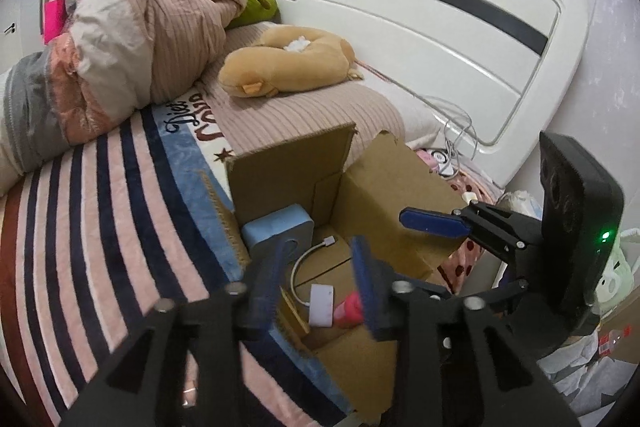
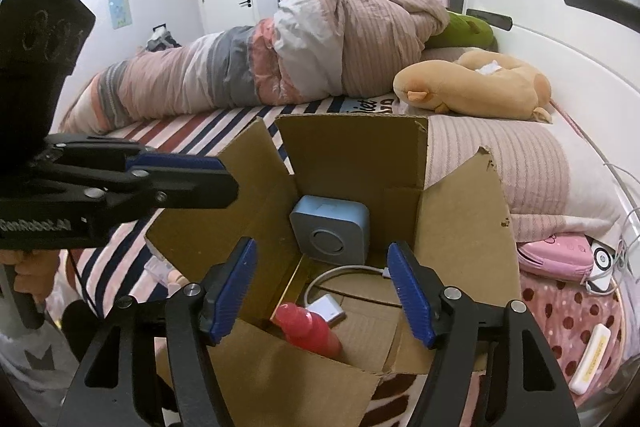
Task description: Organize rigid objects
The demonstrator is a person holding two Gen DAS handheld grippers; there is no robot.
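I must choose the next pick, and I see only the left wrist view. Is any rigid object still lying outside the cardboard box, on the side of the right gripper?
Observer: Yes. The right wrist view shows a white bar with a yellow label. It lies on the polka-dot blanket, to the right of the cardboard box and apart from it.
Operator: Thank you. Is the right gripper free to take it?
Observer: It appears so. The right gripper is open and holds nothing, and it is pointing into the box.
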